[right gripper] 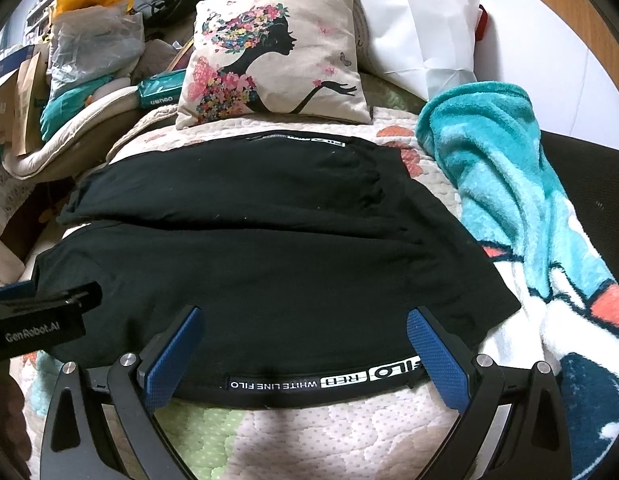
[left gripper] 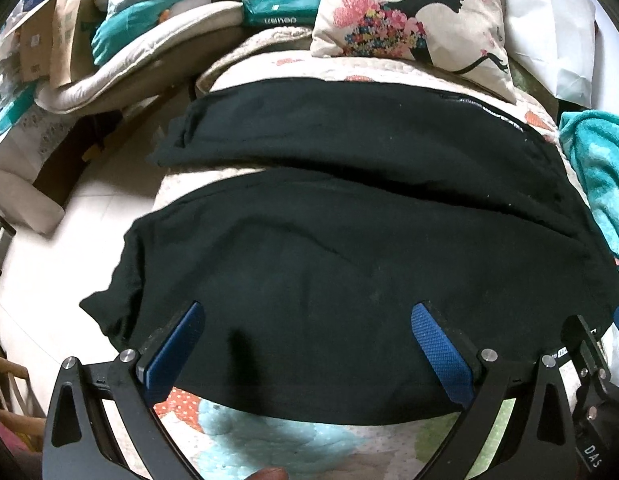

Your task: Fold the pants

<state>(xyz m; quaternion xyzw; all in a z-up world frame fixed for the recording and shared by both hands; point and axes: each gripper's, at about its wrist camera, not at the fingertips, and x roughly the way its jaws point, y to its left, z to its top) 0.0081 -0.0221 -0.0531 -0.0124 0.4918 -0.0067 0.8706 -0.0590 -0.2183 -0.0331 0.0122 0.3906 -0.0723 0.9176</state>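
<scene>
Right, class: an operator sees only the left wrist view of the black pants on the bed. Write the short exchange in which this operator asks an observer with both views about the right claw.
Operator: I only see an edge of the right claw. Is it open?
Observer: Yes, the right claw is open, its fingers spread wide above the pants.
Operator: What lies between its fingers?
Observer: The waistband, printed with white lettering. It lies flat along the pants' near edge on the quilt, and nothing grips it.
</scene>
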